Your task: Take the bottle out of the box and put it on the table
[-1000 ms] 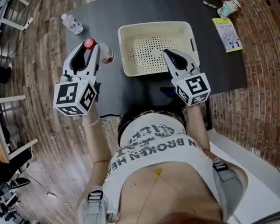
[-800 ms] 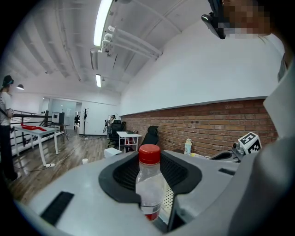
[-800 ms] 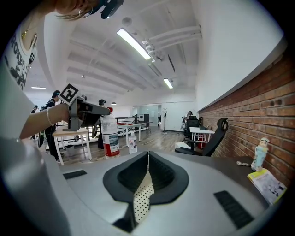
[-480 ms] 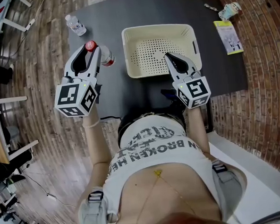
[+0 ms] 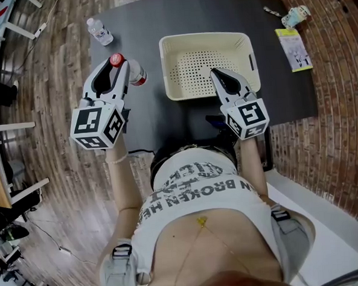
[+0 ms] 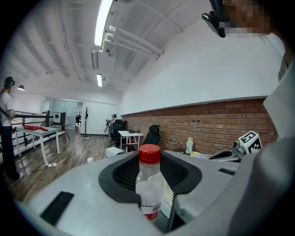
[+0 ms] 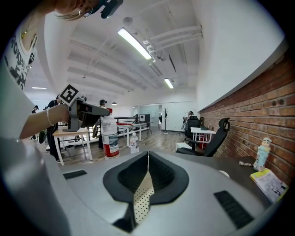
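ITEM clear plastic bottle with red cap (image 5: 133, 71) | PLACE out of the cream perforated plastic box (image 5: 204, 38), just left of it, at the dark bench (image 5: 159, 16) edge | HOLDER left claw (image 5: 116, 62), clamped on it | right claw (image 5: 214, 73) closed, empty, at the box's near rim | DONE removal | TO DO set-down, release; bench contact not discernible

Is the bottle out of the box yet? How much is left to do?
Done: the box is empty, so the bottle is out. In hand: the left gripper grips it upright at the left side of the table. Left: stand it down and let go; whether its base already touches the table can't be told.
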